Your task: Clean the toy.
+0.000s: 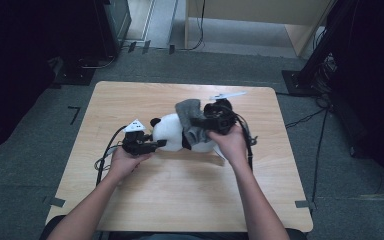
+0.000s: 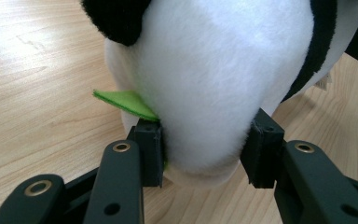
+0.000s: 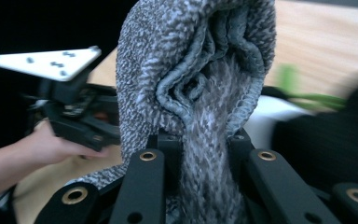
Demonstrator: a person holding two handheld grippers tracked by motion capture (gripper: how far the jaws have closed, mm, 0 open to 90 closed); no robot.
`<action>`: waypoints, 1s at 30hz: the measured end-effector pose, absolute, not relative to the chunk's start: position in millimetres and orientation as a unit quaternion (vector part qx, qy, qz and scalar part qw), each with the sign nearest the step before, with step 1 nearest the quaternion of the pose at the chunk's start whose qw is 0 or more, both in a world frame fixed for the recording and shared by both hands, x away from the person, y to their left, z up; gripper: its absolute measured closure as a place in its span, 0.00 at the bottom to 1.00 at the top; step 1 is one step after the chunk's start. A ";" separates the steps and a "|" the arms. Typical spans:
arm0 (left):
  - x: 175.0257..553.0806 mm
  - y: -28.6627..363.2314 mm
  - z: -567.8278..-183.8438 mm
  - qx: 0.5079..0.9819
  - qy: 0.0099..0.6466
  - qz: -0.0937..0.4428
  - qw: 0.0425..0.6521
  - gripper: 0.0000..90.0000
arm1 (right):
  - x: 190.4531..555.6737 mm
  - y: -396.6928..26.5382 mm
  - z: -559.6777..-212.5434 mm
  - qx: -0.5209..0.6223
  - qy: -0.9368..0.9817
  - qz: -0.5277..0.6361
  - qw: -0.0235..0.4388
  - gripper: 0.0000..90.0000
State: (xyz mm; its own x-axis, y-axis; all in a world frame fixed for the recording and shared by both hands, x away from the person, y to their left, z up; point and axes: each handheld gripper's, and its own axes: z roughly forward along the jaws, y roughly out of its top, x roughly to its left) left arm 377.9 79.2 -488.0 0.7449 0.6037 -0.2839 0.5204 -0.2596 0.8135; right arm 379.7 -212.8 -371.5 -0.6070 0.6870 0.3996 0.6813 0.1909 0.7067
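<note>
Wooden tabletop (image 1: 180,200), grey carpet around. Black-and-white plush panda toy (image 1: 172,131) lies mid-table. Left gripper (image 2: 205,154) clamps its soft white end; right gripper (image 3: 204,144) pinches the grey knitted fabric garment (image 3: 200,70) over its body. Both light, squashy; grip the knit's bunched edge.

black-and-white plush panda (image 1: 172,131), green leaf (image 2: 126,102), mottled grey cloth (image 3: 200,70)

The panda toy (image 2: 214,79) is of soft plush, white and black, with a short matt pile. Under its head sits a green felt piece (image 2: 126,102), thin and flat. The grey cloth (image 3: 200,70) is knitted and rough, speckled. Below the panda, the table (image 1: 180,200) is smooth pale wood with a slight shine.
</note>
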 end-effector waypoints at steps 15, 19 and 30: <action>377.7 80.1 -488.5 0.793 0.355 0.044 0.492 0.62 | 396.6 -124.7 -401.1 0.417 0.804 0.422 -0.030 0.84; 377.6 79.7 -488.6 0.793 0.355 0.044 0.493 0.62 | 400.2 -129.2 -406.4 0.422 0.797 0.430 -0.041 0.84; 380.2 79.1 -486.5 0.794 0.365 0.037 0.484 0.63 | 400.3 -153.5 -402.4 0.431 0.799 0.419 -0.020 0.84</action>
